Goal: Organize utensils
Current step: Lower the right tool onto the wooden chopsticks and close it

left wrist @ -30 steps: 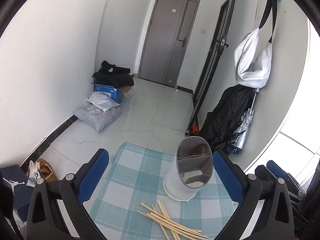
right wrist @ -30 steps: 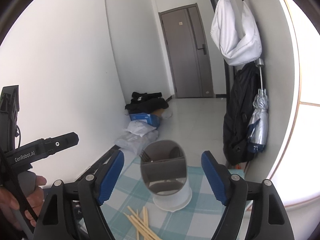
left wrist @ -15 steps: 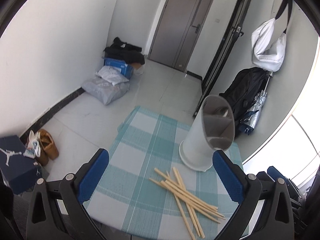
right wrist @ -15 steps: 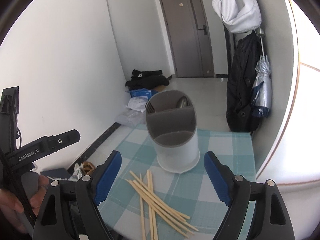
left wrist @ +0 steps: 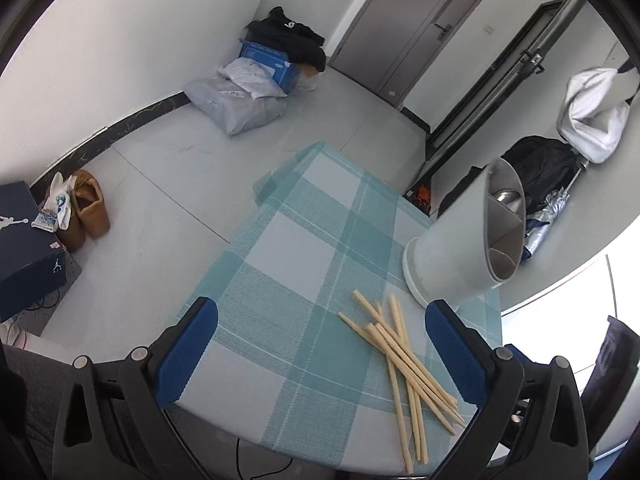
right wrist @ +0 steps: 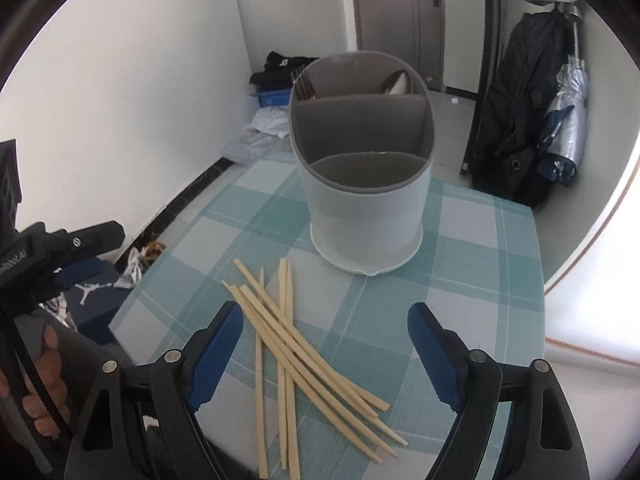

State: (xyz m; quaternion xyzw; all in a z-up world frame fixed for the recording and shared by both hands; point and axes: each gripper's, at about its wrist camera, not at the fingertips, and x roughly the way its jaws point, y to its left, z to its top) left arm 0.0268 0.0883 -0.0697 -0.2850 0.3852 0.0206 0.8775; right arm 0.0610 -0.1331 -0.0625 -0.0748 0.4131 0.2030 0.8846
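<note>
Several wooden chopsticks [right wrist: 304,344] lie loose in a crossed pile on the checked tablecloth [right wrist: 480,280]; they also show in the left wrist view [left wrist: 404,356]. Behind them stands a white utensil holder [right wrist: 360,184] with grey dividers, also in the left wrist view [left wrist: 460,248]. A fork [right wrist: 304,86] and a spoon [right wrist: 398,82] stand in its back compartments. My right gripper [right wrist: 325,340] is open and empty above the near end of the pile. My left gripper [left wrist: 320,348] is open and empty, left of the chopsticks; it also shows in the right wrist view [right wrist: 76,256].
The small table's left edge [left wrist: 224,256] drops to the tiled floor. On the floor lie a dark shoebox [left wrist: 24,256], brown shoes [left wrist: 86,212] and bags by the wall [left wrist: 236,104]. A black backpack [right wrist: 520,112] and a folded umbrella [right wrist: 564,120] stand at the right wall.
Both views have tilted down and drawn back, so more of the table and the whole chopstick pile now show. Both grippers stay open and empty.
</note>
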